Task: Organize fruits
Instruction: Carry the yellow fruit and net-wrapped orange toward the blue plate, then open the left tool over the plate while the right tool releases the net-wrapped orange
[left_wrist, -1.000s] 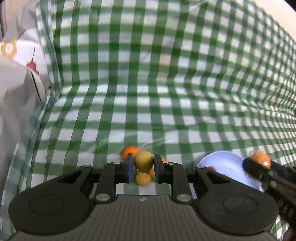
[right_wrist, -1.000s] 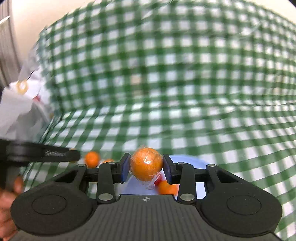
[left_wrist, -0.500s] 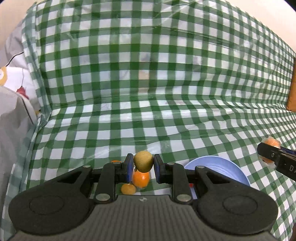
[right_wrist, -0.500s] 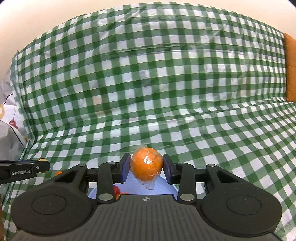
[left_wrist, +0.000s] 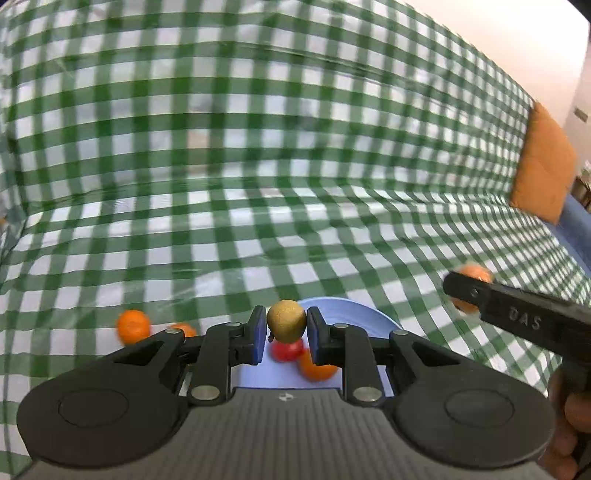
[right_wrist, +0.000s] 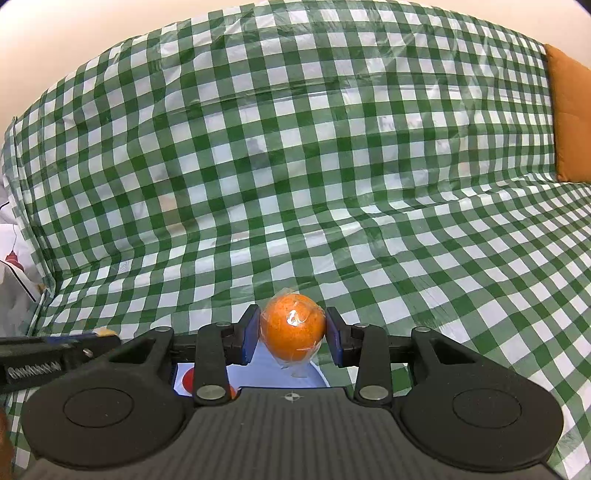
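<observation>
My left gripper (left_wrist: 286, 326) is shut on a small yellow-brown round fruit (left_wrist: 287, 320), held above a light blue plate (left_wrist: 351, 314). On that plate lie a red fruit (left_wrist: 286, 350) and an orange (left_wrist: 316, 367). My right gripper (right_wrist: 291, 332) is shut on a plastic-wrapped orange (right_wrist: 292, 328), over the same blue plate (right_wrist: 258, 373), where a red fruit (right_wrist: 187, 378) shows. In the left wrist view the right gripper (left_wrist: 469, 291) comes in from the right with its orange (left_wrist: 474, 275). Two loose oranges (left_wrist: 133, 325) lie on the cloth left of the plate.
A green-and-white checked cloth (right_wrist: 295, 166) under clear plastic covers the seat and backrest. An orange cushion (left_wrist: 543, 166) leans at the far right. White printed fabric (right_wrist: 14, 280) lies at the left edge. The left gripper's arm (right_wrist: 44, 358) crosses the right wrist view's lower left.
Both grippers have swung to the right while keeping their fruits. The left one now hangs over the blue plate instead of the loose oranges. The right one has drifted toward the plate's right side.
</observation>
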